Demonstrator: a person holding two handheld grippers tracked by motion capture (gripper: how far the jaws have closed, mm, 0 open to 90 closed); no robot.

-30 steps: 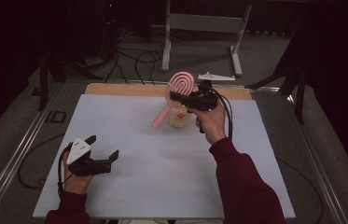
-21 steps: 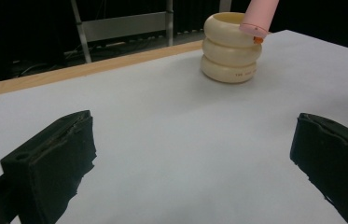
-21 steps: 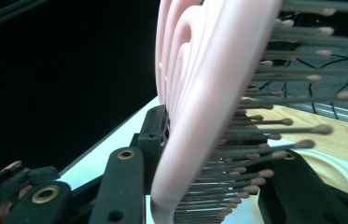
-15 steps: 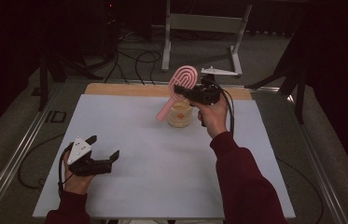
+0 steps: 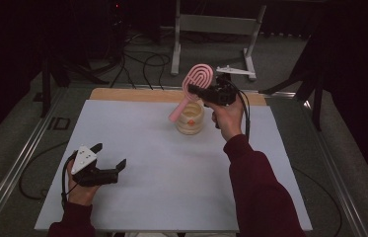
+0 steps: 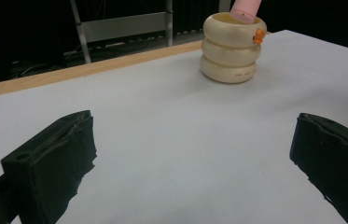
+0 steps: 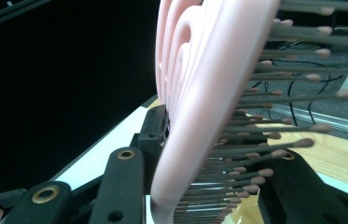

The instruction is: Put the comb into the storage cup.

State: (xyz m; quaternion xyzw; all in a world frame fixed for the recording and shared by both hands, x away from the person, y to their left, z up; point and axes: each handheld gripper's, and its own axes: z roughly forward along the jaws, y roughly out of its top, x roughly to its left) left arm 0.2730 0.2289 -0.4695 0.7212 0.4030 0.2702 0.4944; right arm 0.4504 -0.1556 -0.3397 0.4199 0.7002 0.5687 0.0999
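Since earlier: your right claw (image 5: 197,91) has shifted slightly along the far edge; the left has stayed put.
Left claw (image 5: 108,167): wide, empty, parked near the worktop (image 5: 162,163)'s near-left corner, out of the way.
Cup (image 5: 190,118): near the far edge.
Hairbrush (image 5: 191,92): pinched at its head by your right claw, handle tip down in the cup, likely so it stands there.

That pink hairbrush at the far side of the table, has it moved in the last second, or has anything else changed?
The pink hairbrush, clamped by its head in the right tool, has tipped more upright, its handle end now in the mouth of the cream ringed holder. The right hand shifted slightly with it. Nothing was let go. The left tool stayed open, low over the white table, and the holder has not moved.
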